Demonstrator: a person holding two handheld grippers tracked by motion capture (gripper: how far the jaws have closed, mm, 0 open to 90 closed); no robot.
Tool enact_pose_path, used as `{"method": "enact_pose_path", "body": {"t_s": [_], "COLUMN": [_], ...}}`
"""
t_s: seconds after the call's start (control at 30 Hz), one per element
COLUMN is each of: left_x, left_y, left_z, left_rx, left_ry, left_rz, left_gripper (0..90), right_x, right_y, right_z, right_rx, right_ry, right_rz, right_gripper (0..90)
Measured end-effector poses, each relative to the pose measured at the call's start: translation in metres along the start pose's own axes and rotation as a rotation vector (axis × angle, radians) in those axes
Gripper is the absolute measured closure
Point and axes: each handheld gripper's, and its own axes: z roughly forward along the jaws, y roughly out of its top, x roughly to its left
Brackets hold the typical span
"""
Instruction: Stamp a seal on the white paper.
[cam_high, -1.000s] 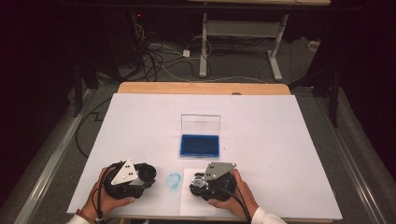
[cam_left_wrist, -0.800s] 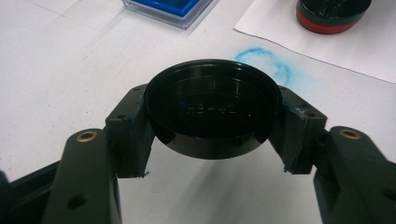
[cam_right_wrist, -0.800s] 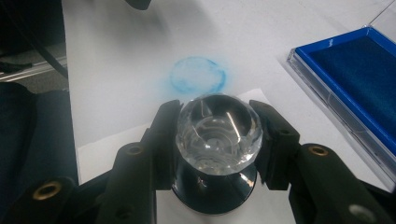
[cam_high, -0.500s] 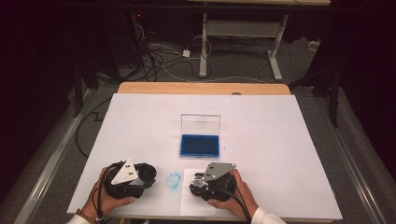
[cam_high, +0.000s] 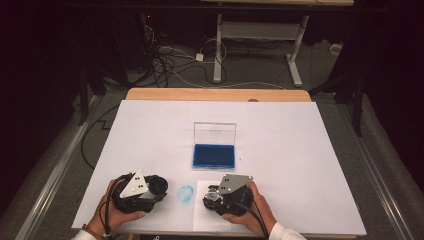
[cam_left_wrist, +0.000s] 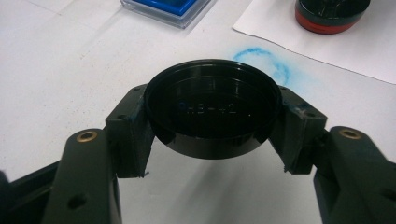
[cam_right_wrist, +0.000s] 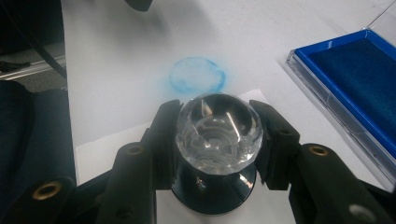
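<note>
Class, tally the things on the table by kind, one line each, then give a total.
Stamp with clear knob, in the right tool: 1
Black cap, in the left tool: 1
Blue ink pad: 1
Paper sheet: 1
Total: 4

A round smudge of blue ink (cam_high: 185, 194) marks the white surface (cam_high: 300, 150) near its front edge. Beyond the surface, a tangle of cables (cam_high: 165, 62) lies on the floor beside a white metal desk frame (cam_high: 260, 35).
</note>
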Motion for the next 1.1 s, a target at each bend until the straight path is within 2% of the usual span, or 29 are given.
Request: {"method": "enact_pose_path", "body": {"t_s": [0.47, 0.9, 1.1], "left_x": [0.000, 0.001, 0.001], "left_y": [-0.001, 0.000, 0.000], "left_z": [0.000, 0.000, 0.000], "left_rx": [0.001, -0.002, -0.003], "left_ry": [-0.001, 0.000, 0.001], "left_rz": [-0.001, 0.001, -0.001], "left_gripper": [36.6, 36.5, 36.5], "right_x": [-0.001, -0.001, -0.003], "right_y": [-0.001, 0.001, 0.007], "right_z": [0.000, -0.002, -0.011], "right_rx": [-0.001, 0.004, -0.033], "right_ry": [0.010, -0.004, -0.011], "right_rz": [0.003, -0.001, 0.004], "right_gripper": [56.7, 56.7, 56.7]}}
